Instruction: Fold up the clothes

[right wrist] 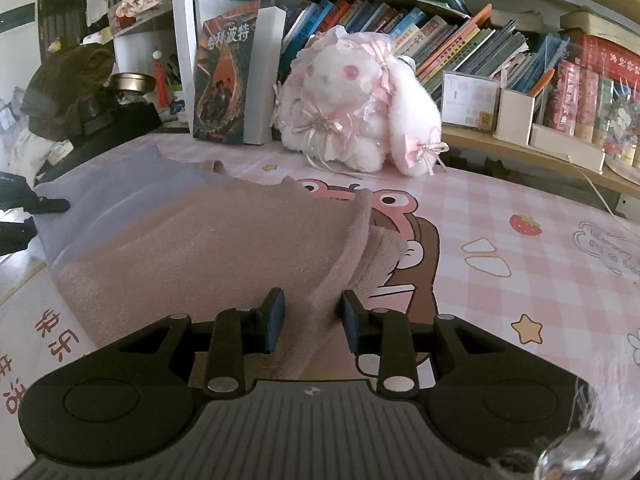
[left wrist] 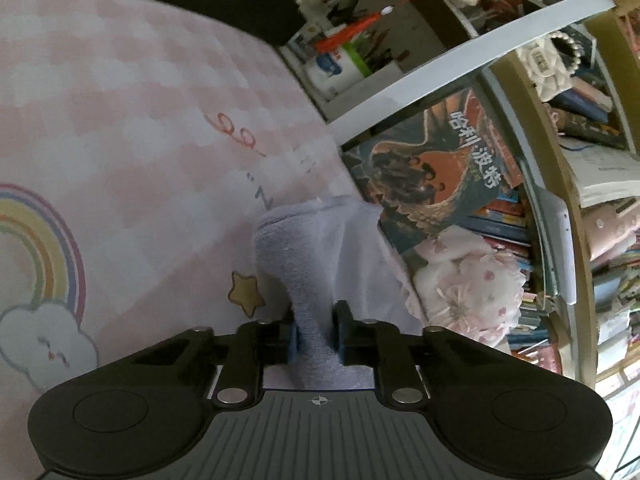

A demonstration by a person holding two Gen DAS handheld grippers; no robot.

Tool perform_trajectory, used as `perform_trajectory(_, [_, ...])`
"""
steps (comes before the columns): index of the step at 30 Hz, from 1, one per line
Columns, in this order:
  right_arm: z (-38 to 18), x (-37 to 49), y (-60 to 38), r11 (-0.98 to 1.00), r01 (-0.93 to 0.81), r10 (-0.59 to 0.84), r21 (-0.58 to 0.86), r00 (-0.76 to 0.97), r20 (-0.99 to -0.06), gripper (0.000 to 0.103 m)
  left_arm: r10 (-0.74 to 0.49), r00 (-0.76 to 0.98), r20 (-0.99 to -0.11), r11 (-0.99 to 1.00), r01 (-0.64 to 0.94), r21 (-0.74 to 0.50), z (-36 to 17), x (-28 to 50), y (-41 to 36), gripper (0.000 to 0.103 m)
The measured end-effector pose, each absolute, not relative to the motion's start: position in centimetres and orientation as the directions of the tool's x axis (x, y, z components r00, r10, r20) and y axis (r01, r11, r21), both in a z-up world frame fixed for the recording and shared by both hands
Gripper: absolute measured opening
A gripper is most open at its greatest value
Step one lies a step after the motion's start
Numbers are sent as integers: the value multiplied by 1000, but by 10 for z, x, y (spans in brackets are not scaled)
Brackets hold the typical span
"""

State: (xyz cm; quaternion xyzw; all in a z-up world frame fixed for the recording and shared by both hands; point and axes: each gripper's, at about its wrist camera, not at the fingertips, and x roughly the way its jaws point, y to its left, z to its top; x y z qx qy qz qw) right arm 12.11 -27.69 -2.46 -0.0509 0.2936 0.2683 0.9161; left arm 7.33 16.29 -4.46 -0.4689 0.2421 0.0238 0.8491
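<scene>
Fabric fills both gripper views at lower centre: the left gripper (left wrist: 314,336) is clamped on a lavender cloth (left wrist: 304,248) whose far end hangs out of sight. The right gripper (right wrist: 314,320) has jaws apart, straddling the beige garment's (right wrist: 208,248) edge on the pink checked mat (right wrist: 520,216). White boxes (right wrist: 516,114) on the shelf at right hold items too blurred to identify.

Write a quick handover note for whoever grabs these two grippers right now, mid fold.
Left gripper: shut on the lavender end of the garment, lifted off the mat.
Right gripper: fingers either side of the garment's tan corner; the gap looks wide, so probably not clamped.
Garment lies across the pink checked mat, tan part spread flat, lavender part beyond it in the right wrist view. The plush rabbit and book stand at the back edge.
Done: both ends reached, left end gripped.
Left: close the right, carry both ends over, smooth the fold.
</scene>
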Motion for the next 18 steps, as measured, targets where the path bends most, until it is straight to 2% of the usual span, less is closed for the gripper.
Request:
perform_trajectory(7, [-23,120,-256,841,-537,466,57,668,-581,29,-171,903,-395,545,-247,-801,-45,75,185,11])
perform_trajectory(18, [-20,142,-168,772,-635,529,29,615,-585,30,-34,921,-387,551,-306,-776,-39,63,250,10])
